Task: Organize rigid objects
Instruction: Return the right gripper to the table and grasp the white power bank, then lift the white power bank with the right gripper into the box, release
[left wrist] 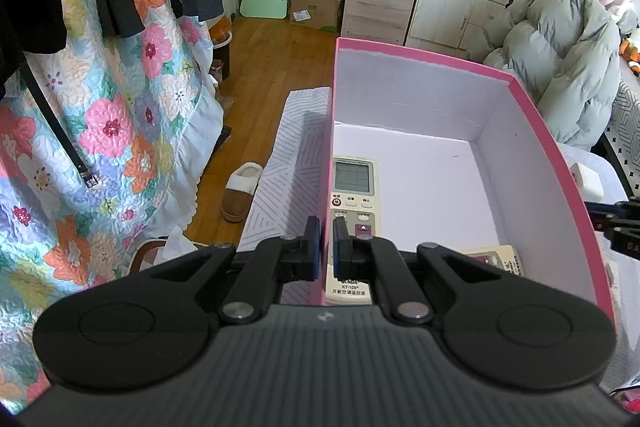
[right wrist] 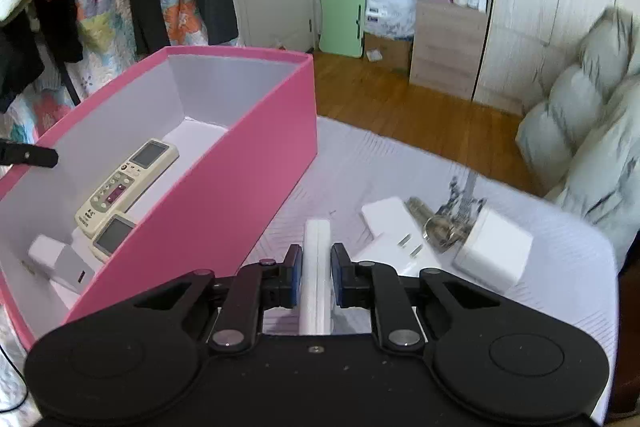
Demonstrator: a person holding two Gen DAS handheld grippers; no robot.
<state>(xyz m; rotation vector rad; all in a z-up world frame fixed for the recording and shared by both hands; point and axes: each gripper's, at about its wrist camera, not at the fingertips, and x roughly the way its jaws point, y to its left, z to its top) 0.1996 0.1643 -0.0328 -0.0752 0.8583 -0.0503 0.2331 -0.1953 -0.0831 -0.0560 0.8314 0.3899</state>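
Note:
A pink box (left wrist: 540,131) with a white inside stands on the white patterned table; it also shows in the right wrist view (right wrist: 240,163). Inside lie a cream remote (left wrist: 354,183), also seen in the right wrist view (right wrist: 128,183), a second remote (right wrist: 114,237) and a white charger (right wrist: 60,261). My left gripper (left wrist: 326,243) is shut on the box's left wall. My right gripper (right wrist: 316,269) is shut on a flat white object (right wrist: 317,267), held beside the box above the table.
On the table right of the box lie white chargers (right wrist: 496,251), a flat white adapter (right wrist: 390,217) and a bunch of keys (right wrist: 444,219). A grey puffer jacket (left wrist: 560,59) is at the right. Hanging clothes and a floral quilt (left wrist: 112,123) are at the left.

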